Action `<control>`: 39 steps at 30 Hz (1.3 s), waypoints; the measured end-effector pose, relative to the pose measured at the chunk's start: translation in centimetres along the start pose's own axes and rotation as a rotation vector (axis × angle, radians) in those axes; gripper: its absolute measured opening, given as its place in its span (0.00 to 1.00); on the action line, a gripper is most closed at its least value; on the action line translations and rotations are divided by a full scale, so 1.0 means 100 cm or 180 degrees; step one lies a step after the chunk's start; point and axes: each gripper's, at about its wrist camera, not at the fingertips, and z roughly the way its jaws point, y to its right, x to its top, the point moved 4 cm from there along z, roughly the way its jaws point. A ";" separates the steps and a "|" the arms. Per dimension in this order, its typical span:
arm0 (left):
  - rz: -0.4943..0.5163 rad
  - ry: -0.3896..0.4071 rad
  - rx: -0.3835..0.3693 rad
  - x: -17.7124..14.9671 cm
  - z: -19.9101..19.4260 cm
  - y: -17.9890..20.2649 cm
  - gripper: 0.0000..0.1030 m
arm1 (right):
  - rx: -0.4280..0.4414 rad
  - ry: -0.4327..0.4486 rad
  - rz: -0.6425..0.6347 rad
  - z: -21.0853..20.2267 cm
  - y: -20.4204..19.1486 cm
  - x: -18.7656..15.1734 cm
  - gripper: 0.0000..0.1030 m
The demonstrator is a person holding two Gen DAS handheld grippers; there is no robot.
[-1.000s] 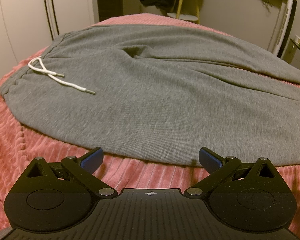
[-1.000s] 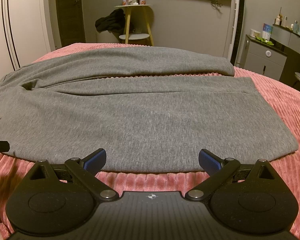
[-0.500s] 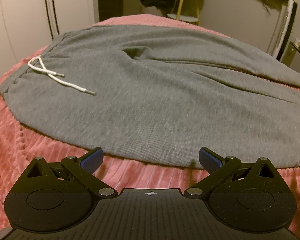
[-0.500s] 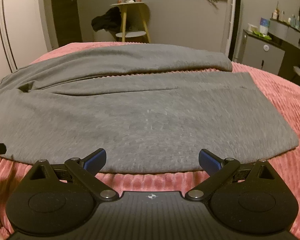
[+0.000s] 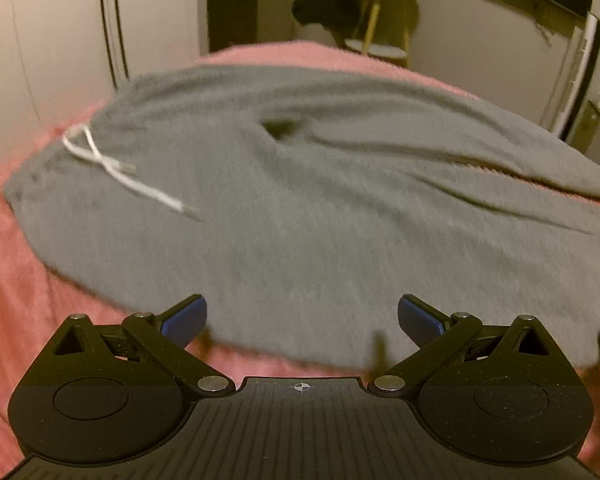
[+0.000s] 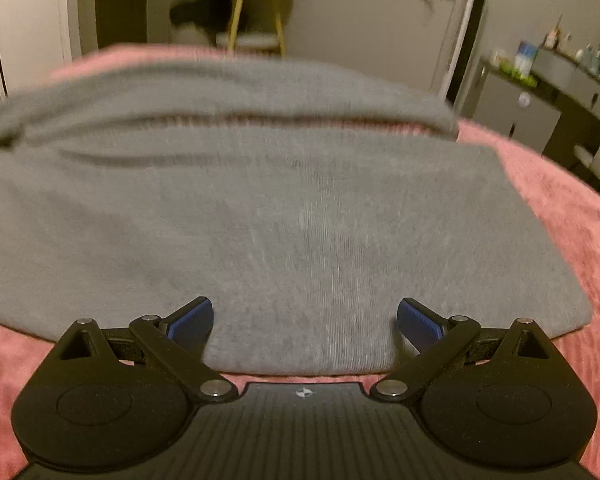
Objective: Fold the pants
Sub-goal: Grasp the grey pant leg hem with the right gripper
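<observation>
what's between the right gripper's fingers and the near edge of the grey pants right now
Nothing: in the right wrist view the right gripper stands open with the near hem of the grey pants already lying between its fingers, over the pink bedspread.

Pink ribbed bedspread (image 5: pixel 4 248); yellow-legged side table (image 6: pixel 256 16) with dark garment (image 6: pixel 204 6); grey dresser (image 6: pixel 540 104) beyond.

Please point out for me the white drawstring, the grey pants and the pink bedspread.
white drawstring (image 5: pixel 112 168): left wrist view, middle of the cord.
grey pants (image 6: pixel 284 232): right wrist view, near leg.
pink bedspread (image 6: pixel 560 200): right wrist view, bare part.
</observation>
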 end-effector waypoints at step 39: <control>-0.0771 0.0800 0.1073 0.033 0.124 -0.075 1.00 | -0.0709 -0.0372 0.1768 0.302 0.025 0.350 0.35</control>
